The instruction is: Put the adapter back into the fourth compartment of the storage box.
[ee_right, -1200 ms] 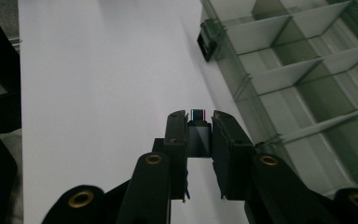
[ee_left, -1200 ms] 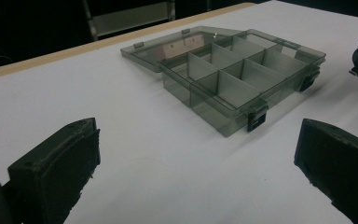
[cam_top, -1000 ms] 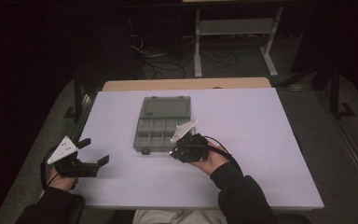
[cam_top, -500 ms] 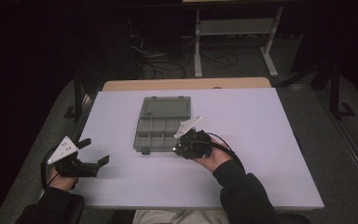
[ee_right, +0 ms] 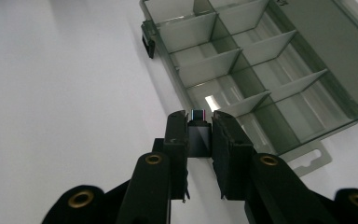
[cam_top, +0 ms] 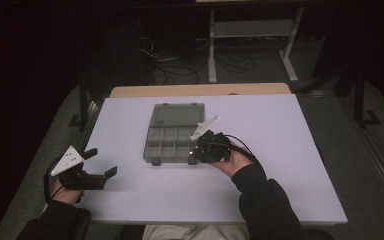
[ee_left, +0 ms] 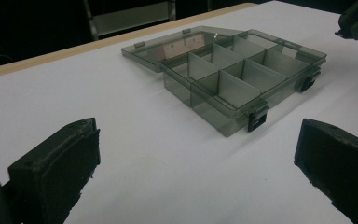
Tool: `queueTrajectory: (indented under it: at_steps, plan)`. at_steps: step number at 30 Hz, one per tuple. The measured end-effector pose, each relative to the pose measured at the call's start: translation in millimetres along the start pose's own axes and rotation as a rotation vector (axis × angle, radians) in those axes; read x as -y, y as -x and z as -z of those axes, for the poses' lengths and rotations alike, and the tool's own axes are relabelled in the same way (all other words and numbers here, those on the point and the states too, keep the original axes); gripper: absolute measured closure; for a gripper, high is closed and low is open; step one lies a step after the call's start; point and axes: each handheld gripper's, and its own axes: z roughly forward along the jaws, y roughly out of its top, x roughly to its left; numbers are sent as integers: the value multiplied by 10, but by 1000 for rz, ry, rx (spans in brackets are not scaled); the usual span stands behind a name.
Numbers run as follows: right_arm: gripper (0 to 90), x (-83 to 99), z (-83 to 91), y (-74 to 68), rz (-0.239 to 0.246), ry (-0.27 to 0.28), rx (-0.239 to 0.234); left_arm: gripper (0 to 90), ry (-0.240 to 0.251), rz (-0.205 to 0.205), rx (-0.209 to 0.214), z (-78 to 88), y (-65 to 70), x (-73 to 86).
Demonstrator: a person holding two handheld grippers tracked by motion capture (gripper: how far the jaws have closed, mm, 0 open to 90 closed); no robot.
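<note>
The small dark block (ee_right: 199, 135) is the thing we handle here, and it sits pinched between the two jaws of the right gripper (ee_right: 199, 122), above the near edge of the organizer box (ee_right: 265, 70). It has a shiny tip with a thin coloured stripe; we cannot tell exactly what kind of part it is. We judge it to be light and stiff, probably hard plastic or metal, so it will not bend, but its smooth sides may slip if the jaws press only a little. The jaws hold it on its two flat long sides, which seems to us the best place, because the tip stays free to go down into a compartment.

In the high view the right gripper (cam_top: 207, 147) is at the front right corner of the box (cam_top: 172, 132), which lies open on the white bench (cam_top: 280, 150) with its lid folded flat behind it. The box is thin smoky plastic with thin dividers; we think it is light and may slide on the bench if it is pushed.

The left gripper (cam_top: 101, 162) rests near the left edge of the bench, well apart from the box, with its jaws spread wide and nothing between them.
</note>
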Motion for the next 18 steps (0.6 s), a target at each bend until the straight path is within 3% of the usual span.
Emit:
queueTrajectory:
  at_steps: [18]
  plan:
    - [748, -163, 40, 220, -6, -14, 20, 0, 4, 2, 0, 1, -1, 0]
